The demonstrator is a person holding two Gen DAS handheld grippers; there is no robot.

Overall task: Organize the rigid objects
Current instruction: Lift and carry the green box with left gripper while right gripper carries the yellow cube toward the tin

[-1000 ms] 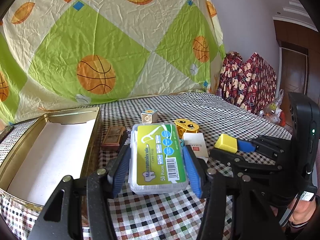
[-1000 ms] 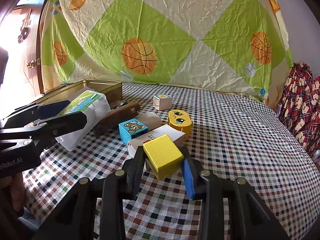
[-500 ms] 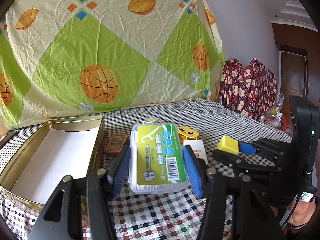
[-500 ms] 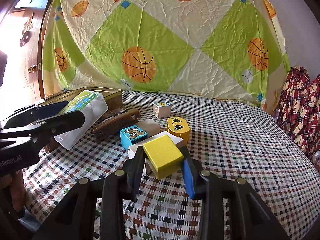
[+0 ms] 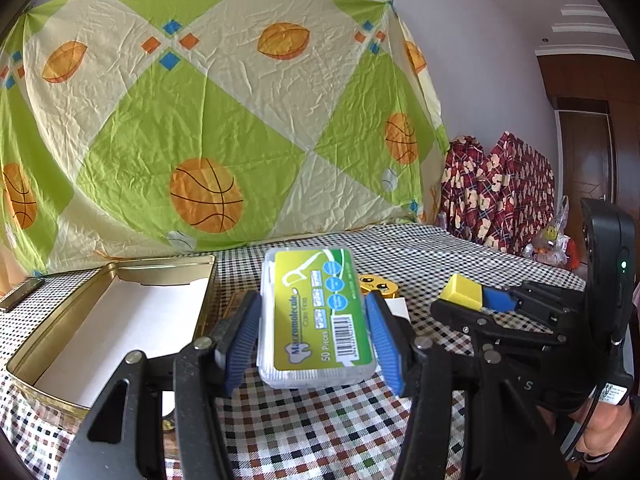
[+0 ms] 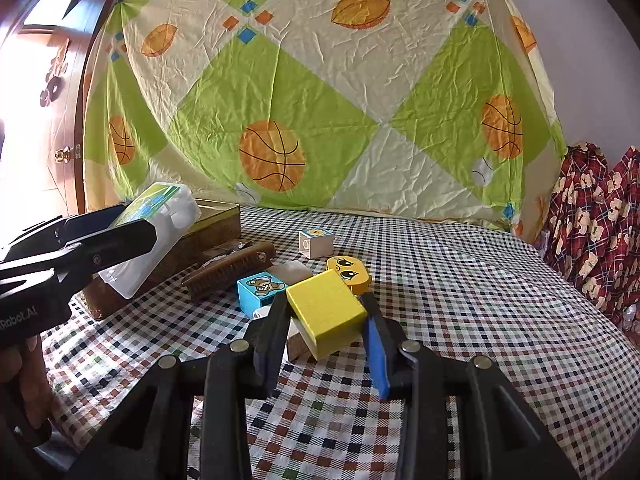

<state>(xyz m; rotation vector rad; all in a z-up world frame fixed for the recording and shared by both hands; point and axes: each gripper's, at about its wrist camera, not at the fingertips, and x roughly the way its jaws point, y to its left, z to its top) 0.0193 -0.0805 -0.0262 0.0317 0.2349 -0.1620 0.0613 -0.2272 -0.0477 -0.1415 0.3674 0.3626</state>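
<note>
My left gripper (image 5: 314, 316) is shut on a clear floss-pick box with a green label (image 5: 316, 316), held above the checked table just right of the open gold tin (image 5: 60, 336). In the right wrist view the left gripper (image 6: 132, 232) and the floss box (image 6: 160, 216) show at the left, in front of the tin (image 6: 216, 220). My right gripper (image 6: 326, 312) is shut on a yellow block (image 6: 326, 308), held above the table. In the left wrist view the right gripper (image 5: 460, 300) and the yellow block (image 5: 462, 290) show at the right.
On the table lie a wooden brush (image 6: 228, 270), a blue bear cube (image 6: 260, 290), a white cube (image 6: 316, 242), a yellow smiley piece (image 6: 350, 274) and a white box (image 6: 296, 340). A patterned sheet hangs behind. Red plaid fabric (image 6: 600, 220) lies at the right.
Both grippers have risen with their loads. The floss box has lifted higher beside the tin, and the yellow block is higher above the white box.
</note>
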